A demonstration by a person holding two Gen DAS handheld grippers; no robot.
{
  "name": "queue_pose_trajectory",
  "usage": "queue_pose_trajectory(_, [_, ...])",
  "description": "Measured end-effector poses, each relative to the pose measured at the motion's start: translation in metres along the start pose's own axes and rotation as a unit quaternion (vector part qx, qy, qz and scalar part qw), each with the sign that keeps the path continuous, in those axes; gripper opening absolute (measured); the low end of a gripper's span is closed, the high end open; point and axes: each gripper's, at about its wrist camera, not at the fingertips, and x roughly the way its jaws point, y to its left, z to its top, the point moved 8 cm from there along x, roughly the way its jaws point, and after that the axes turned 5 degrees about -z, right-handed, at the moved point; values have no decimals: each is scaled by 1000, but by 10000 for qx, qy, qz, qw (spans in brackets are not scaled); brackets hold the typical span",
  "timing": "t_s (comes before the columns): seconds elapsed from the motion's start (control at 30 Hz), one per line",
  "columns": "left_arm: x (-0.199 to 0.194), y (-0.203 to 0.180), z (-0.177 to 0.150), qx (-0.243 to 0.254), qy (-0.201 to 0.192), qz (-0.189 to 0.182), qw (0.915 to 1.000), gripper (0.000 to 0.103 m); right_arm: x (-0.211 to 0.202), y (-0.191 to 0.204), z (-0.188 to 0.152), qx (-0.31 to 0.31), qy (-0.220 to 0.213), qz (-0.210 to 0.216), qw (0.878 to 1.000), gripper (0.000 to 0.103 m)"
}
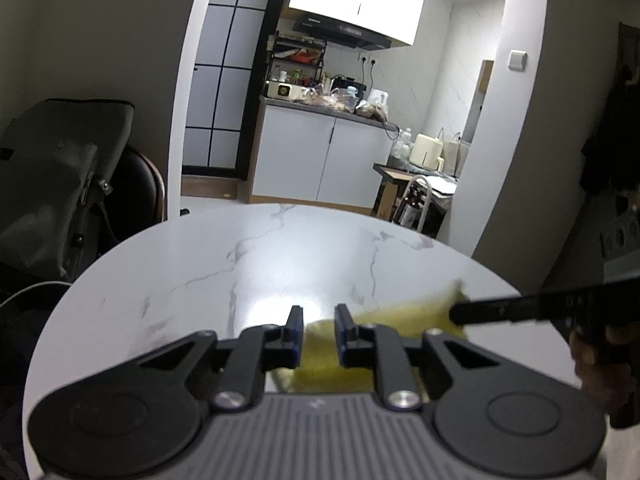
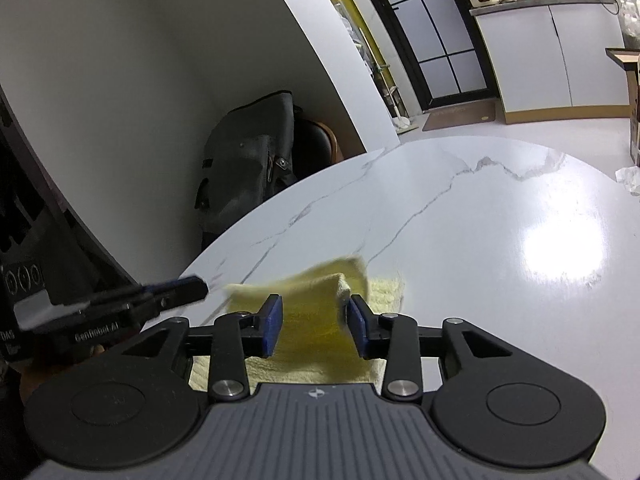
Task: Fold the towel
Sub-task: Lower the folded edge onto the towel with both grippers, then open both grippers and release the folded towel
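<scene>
Item: soft yellow terry towel, lying at the near edge of a round white marble-patterned table; a folded-over flap stands raised and blurred at its far side, the lower layer flat on the tabletop beneath. Placement reads as a fold just laid across the cloth

Item: right gripper, black linkage with blue pads, low over the near part of the towel. Jaws stand moderately apart, cloth between them but neither pad visibly pressing it; judged a release, so the flap can settle on the layer below

Item: left gripper, same make, just left of the right one. Jaws set narrowly apart; blurred yellow cloth shows between and beyond them, with a visible gap, no grip evident. Placed level with its partner, probably so both corners land together

Item: grey backpack on a dark chair, beyond the far left of the table, well apart from the work

Item: white kitchen cabinet, far background, cluttered counter

Status, judged: one fold down, smoothing or a second fold likely remains
</scene>
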Motion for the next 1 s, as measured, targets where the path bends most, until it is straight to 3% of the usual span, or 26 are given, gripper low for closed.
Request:
queue_pose_trajectory(0.2, [-1, -4, -5, 28, 73, -87, 9999, 18, 1, 4, -2, -154, 72, -108, 9998, 40])
queue_pose_trajectory(0.47, [1, -15, -15, -15, 169, -153, 9997, 29, -6, 3, -5, -262, 63, -307, 9992, 40])
queue_pose_trajectory(0.63, [-2, -16, -25, -172, 221, -6, 9996, 61, -10, 3, -10, -530, 90, -634, 9965, 40])
queue_pose_trajectory(0.83, [-13, -19, -30, -343, 159, -15, 9993, 76, -19, 7, -17, -660, 113, -879, 9939, 41])
queue_pose_trajectory(1.0, [-23, -28, -29, -309, 113, -55, 9994, 87, -29, 12, -23, -667, 19, -1021, 9925, 59])
